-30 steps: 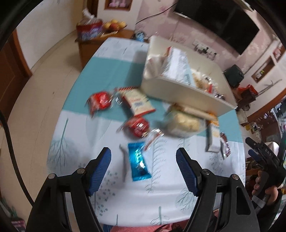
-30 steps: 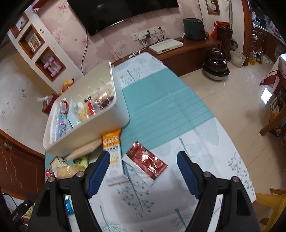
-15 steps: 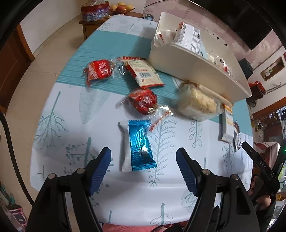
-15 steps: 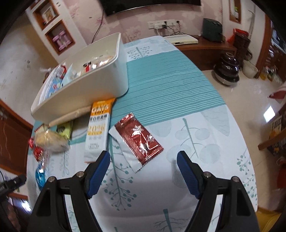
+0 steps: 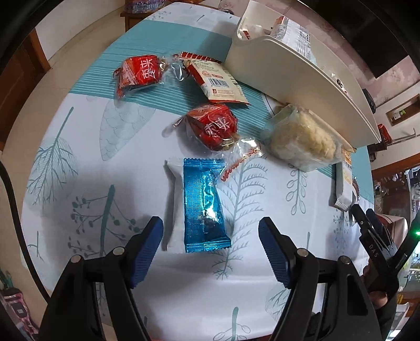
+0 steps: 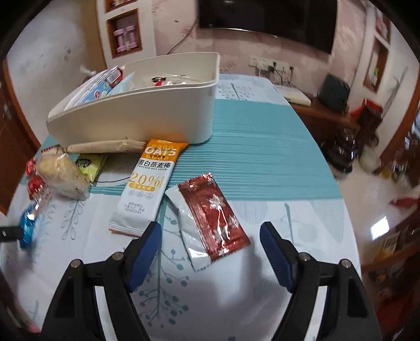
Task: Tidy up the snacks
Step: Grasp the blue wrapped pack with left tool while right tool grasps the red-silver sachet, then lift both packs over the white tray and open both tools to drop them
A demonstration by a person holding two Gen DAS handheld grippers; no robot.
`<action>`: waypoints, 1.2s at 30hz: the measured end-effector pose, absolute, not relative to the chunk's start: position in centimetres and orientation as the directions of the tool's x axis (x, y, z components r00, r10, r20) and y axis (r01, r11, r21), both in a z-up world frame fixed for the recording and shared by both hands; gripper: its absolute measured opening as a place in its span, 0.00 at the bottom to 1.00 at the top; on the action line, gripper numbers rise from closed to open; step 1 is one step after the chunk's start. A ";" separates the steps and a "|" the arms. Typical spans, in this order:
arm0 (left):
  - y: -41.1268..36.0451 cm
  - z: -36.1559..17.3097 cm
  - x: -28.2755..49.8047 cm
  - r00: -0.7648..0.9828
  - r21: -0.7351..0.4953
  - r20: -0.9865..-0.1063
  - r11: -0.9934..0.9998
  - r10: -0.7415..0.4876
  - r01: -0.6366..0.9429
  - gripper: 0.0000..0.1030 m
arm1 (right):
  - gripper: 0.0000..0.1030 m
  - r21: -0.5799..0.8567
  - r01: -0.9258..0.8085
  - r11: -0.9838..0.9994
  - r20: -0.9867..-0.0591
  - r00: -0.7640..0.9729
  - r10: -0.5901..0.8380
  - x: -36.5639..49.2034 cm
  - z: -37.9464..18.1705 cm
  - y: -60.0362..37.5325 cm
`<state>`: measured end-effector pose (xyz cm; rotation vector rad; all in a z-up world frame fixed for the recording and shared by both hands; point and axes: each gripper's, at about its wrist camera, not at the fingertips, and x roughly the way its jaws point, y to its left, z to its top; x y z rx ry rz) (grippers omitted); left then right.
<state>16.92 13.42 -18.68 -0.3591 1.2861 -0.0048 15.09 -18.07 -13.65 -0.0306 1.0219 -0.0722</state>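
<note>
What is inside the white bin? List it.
The white bin holds several packets: a blue-and-white pack leaning at its left end and small wrappers further along. Its near wall hides the bottom, so anything lower down cannot be seen.

Pink floral wall, black television, wooden sideboard
</note>
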 end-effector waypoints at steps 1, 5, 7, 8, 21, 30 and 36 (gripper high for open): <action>13.5 -18.8 17.0 0.288 -0.264 -0.936 0.944 -0.202 -0.196 0.72 | 0.76 -0.066 0.038 0.997 -0.852 0.519 -0.076 15.2 -13.8 -18.0; 13.4 -19.4 17.3 0.276 -0.258 -0.940 0.945 -0.198 -0.199 0.70 | 0.75 -0.083 0.031 0.996 -0.853 0.515 -0.087 15.7 -14.3 -18.0; 13.3 -19.6 17.4 0.276 -0.250 -0.942 0.947 -0.190 -0.200 0.69 | 0.75 -0.089 0.026 0.996 -0.852 0.515 -0.090 15.9 -14.4 -18.0; 13.1 -19.6 17.6 0.280 -0.246 -0.942 0.949 -0.186 -0.199 0.65 | 0.75 -0.093 0.025 0.995 -0.852 0.515 -0.093 16.1 -14.5 -18.0; 13.1 -19.8 18.1 0.296 -0.250 -0.938 0.944 -0.182 -0.214 0.42 | 0.59 -0.072 0.019 0.997 -0.852 0.519 -0.072 17.0 -15.2 -18.4; 13.6 -19.6 17.5 0.292 -0.269 -0.935 0.938 -0.200 -0.218 0.34 | 0.50 -0.050 0.005 0.999 -0.851 0.523 -0.046 16.9 -15.2 -17.9; 13.1 -19.5 17.1 0.276 -0.274 -0.937 0.940 -0.213 -0.205 0.34 | 0.49 -0.049 0.008 0.999 -0.859 0.510 -0.046 16.6 -15.2 -17.8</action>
